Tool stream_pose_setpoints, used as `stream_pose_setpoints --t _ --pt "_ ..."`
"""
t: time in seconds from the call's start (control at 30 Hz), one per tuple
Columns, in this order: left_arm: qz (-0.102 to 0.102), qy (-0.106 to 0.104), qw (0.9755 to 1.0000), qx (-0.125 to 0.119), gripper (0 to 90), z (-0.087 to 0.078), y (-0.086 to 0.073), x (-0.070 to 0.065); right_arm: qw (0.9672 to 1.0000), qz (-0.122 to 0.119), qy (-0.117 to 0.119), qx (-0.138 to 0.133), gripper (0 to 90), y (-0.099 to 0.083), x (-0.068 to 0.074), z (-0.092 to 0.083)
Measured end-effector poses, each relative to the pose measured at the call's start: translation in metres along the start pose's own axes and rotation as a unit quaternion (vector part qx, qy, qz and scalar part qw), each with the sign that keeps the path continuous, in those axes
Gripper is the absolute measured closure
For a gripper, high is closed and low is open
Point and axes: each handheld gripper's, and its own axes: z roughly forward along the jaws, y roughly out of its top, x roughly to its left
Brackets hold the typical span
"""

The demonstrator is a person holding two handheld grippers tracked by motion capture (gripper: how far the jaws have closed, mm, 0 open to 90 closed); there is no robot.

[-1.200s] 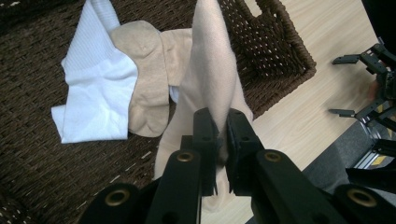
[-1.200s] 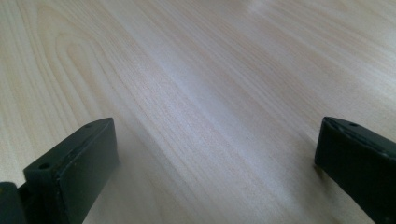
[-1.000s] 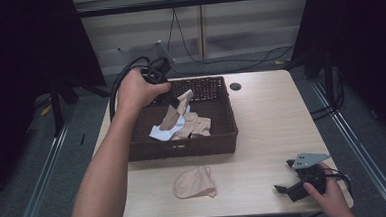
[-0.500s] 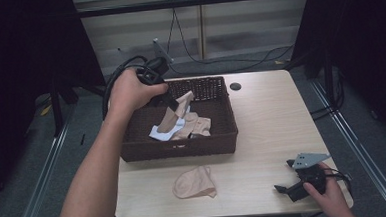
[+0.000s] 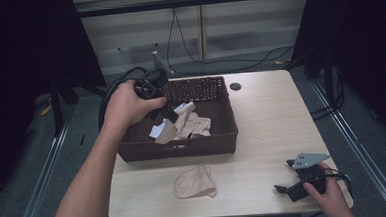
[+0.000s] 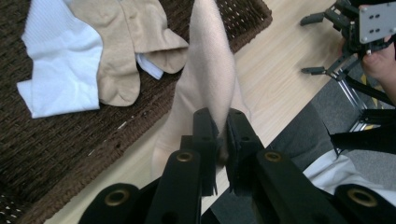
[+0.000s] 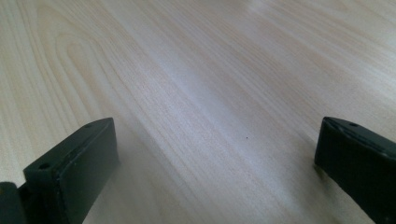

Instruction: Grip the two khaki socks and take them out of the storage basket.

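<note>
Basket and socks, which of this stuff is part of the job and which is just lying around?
In the job:
- held beige sock, pinched by the left hand-held gripper
- basket
- socks in basket
- sock on table

Lying about:
- right hand-held gripper, open, idle on table
- floor cables

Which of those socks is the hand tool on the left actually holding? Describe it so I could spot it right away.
Start at the dark wicker basket on the wooden table. Above its near-left part, the left gripper has its jaws shut on a beige sock. Unlike the other beige socks and white sock lying flat inside, or the beige one on the table, it hangs lifted.
</note>
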Motion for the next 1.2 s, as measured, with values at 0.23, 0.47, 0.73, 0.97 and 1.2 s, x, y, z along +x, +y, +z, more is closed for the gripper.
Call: stream_pose_setpoints --t 0.23,0.47,0.73,0.97,1.2 --pt "0.02 -0.009 0.9997 0.006 84.0 0.01 -0.008 -0.01 1.0 -0.001 -0.001 -0.001 0.0 0.0 0.0 0.0" --pt "0.04 -0.012 0.999 0.014 84.0 0.023 -0.015 -0.02 1.0 0.0 -0.001 -0.001 0.0 0.0 0.0 0.0" --pt "0.046 -0.014 0.9987 0.016 83.9 0.034 -0.024 -0.023 1.0 0.0 -0.001 -0.001 0.0 0.0 0.0 0.0" --pt "0.051 -0.011 0.9985 0.02 83.9 0.049 -0.032 -0.025 1.0 -0.001 0.0 0.0 0.0 0.0 0.0 0.0" --pt "0.059 -0.014 0.998 0.019 83.8 0.063 -0.04 -0.029 1.0 -0.001 0.0 0.0 0.0 0.0 0.0 0.0"
